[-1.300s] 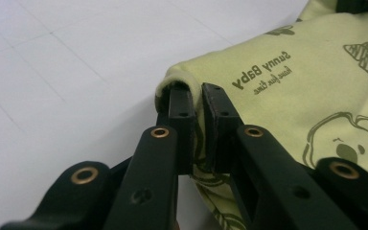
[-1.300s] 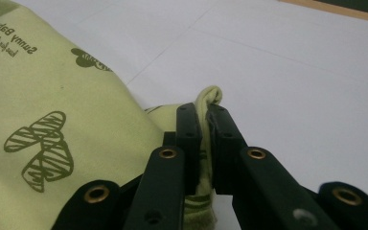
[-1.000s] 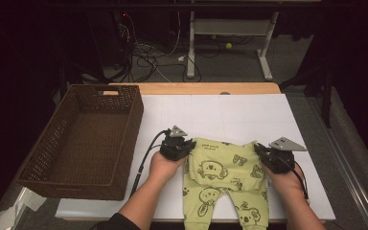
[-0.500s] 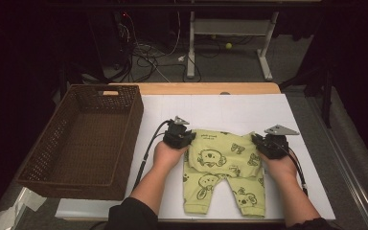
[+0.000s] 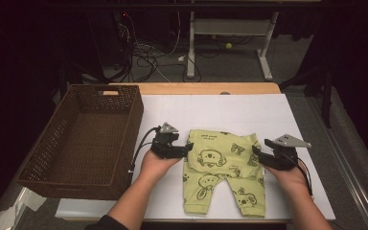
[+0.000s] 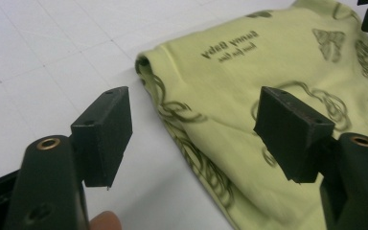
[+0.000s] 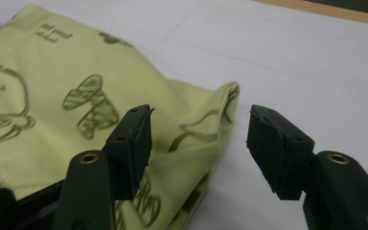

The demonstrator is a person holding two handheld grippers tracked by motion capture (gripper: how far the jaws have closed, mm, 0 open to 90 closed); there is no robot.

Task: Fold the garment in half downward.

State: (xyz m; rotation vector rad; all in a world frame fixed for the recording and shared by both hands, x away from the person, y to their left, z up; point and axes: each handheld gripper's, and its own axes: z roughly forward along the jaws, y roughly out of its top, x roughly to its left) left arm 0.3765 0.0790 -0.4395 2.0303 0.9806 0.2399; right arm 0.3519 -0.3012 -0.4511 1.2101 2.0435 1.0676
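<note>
A pair of yellow-green baby trousers (image 5: 220,167) with dark animal prints lies flat on the white table cover, waistband away from the person. My left gripper (image 5: 188,147) is at the waistband's left corner; its jaws have just been opening and stand apart over the trousers' edge (image 6: 196,110), pressing on nothing. My right gripper (image 5: 257,154) is at the right corner; its jaws have just been opening too, with the trousers' corner (image 7: 206,120) below them and free of the pads.
A brown wicker basket (image 5: 48,158) stands at the left of the table. White table cover (image 5: 230,110) stretches beyond the trousers. The table's front edge runs just below the trouser legs.
Both grippers carried the trousers away from the person and laid them flat. Both sets of jaws, shut on the waistband before, now stand apart and have let go.
</note>
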